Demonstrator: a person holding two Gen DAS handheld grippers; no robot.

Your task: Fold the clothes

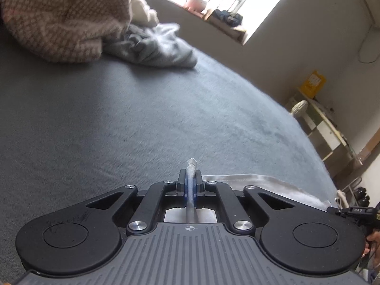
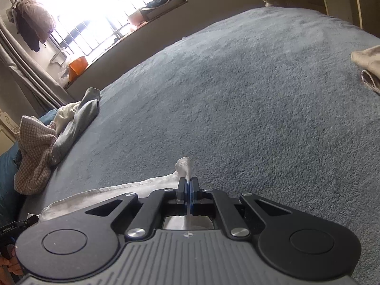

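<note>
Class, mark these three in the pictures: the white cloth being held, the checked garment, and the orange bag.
white cloth [image 2: 104, 193], right wrist view, on its hemmed edge.
checked garment [image 1: 54, 19], left wrist view, on its bunched middle.
orange bag [image 2: 78, 67], right wrist view, on its front face.

Blown-out window [image 2: 95, 11] glare, fisheye warping

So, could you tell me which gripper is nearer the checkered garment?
Left. The left gripper faces the checkered garment across the bed; the right gripper has it far off to its side.
</note>
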